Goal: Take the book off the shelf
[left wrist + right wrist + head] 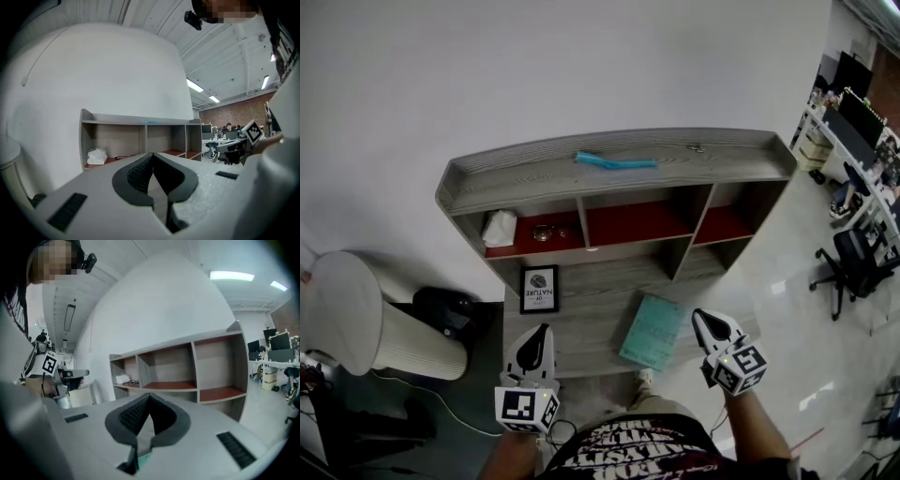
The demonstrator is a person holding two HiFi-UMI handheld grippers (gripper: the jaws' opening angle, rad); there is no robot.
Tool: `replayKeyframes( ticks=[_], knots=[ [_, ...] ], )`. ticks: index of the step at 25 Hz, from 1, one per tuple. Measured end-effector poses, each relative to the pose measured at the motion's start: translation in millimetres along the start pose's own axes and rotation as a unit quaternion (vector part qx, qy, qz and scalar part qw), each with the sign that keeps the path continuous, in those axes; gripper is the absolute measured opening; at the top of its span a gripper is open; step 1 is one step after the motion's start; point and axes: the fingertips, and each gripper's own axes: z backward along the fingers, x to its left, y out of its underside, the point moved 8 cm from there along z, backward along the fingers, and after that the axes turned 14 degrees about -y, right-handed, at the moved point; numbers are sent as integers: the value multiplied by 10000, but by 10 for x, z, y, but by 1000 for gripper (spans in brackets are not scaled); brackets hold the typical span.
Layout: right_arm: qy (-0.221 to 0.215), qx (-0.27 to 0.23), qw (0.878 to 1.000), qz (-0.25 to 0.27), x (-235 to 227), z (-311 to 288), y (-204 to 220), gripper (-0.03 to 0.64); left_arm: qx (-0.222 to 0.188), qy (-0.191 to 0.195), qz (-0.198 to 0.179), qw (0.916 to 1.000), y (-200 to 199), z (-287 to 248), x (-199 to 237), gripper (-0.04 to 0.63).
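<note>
Directly below us in the head view, a grey wooden shelf unit point(619, 173) stands against a white wall. Its upper compartments have red floors. A thin blue object point(616, 161) lies on the top board. The upper left compartment holds a white bundle point(499, 228) and a pair of glasses point(546, 232). On the lower board a small framed picture point(540, 288) stands at the left, and the teal book point(652, 330) lies flat at the front right. We hold the left gripper point(546, 330) in front of the framed picture, well apart from the book. The right gripper point(698, 317) points at the shelf just beside the book's right edge, and we cannot tell from here whether it touches it. A white rounded container point(356, 314) stands on the floor to the left, and an office chair point(853, 262) is far to the right. In the left gripper view, the two dark jaws meet at their tips with nothing between them. Beyond them we see the shelf unit with the white bundle in its left compartment. In the right gripper view, the jaws are likewise pressed together and hold nothing. A sliver of teal shows through the gap low behind them, and the shelf's red-floored compartments fill the background.
</note>
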Motion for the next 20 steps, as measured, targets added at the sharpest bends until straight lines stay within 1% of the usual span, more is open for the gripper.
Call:
replayKeyframes(
  ticks=[5,8,11,15,20],
  knots=[
    [-45,-260,9985,473,268,211,-485,2,-188,-19,7,9998,-138,163,-30,6],
    [-228,-435,9980,403,451,264,-611,2,-191,-12,0,9998,-153,244,1,6],
    [-386,-457,9977,313,563,285,-589,2,-178,27,5,9998,-143,297,11,6],
    [-428,-473,9979,91,615,329,-474,2,-96,98,1,9999,-98,385,-48,7],
    [-452,-414,9981,-5,592,315,-383,3,-3,174,-5,9998,-24,449,-130,6]
  ],
)
